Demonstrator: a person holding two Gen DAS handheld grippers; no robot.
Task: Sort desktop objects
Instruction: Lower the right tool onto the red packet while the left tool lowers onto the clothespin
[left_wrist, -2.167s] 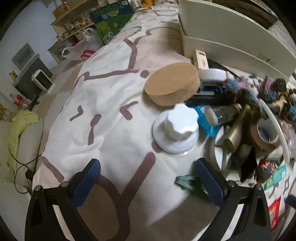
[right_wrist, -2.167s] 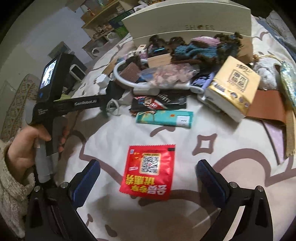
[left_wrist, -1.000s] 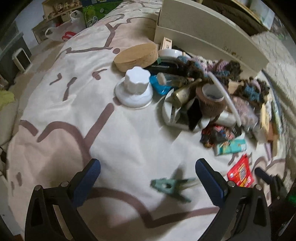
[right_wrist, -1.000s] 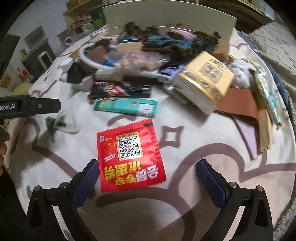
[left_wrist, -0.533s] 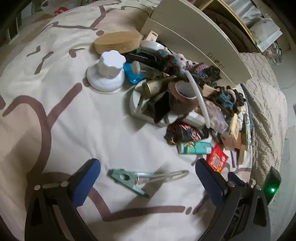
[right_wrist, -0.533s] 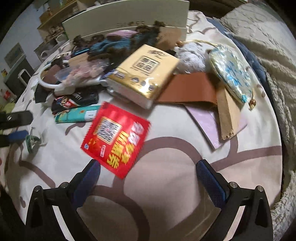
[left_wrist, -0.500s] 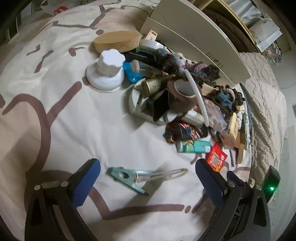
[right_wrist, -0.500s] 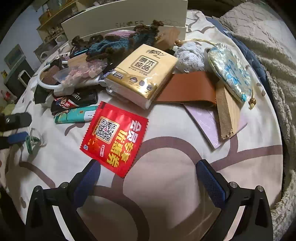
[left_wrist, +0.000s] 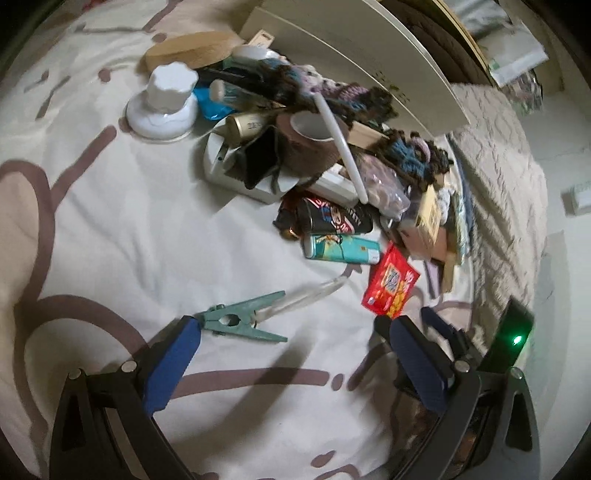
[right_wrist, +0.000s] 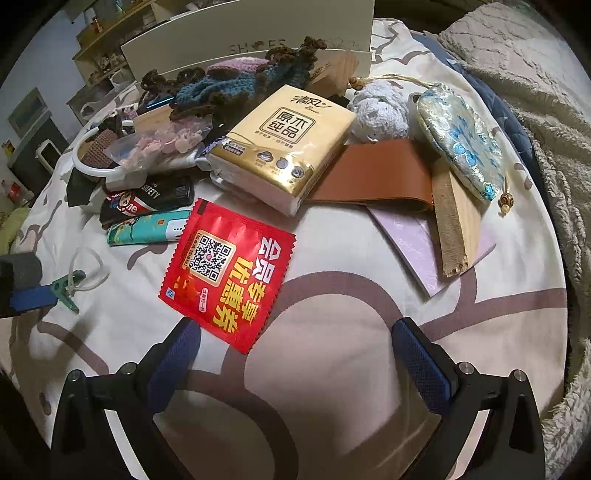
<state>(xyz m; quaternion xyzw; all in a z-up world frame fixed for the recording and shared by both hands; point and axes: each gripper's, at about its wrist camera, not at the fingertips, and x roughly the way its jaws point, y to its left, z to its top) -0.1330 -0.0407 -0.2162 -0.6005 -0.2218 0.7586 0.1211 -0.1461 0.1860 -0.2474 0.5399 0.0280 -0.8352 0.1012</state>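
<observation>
Patterned bedspread (right_wrist: 332, 295): red packet (right_wrist: 229, 269), green clip (left_wrist: 240, 321), clutter.

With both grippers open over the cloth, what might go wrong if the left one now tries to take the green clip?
1. The green clip lies flat on soft cloth, beside the left gripper's one finger rather than between the two, so closing may pinch fabric instead.
2. A clear loop hangs from the clip toward the red packet; lifting may drag it.
3. The right gripper is close by, so the two may collide.

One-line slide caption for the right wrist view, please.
Open right tool hovers over a red sachet beside a yellow tissue pack on the cluttered patterned cloth.
</observation>
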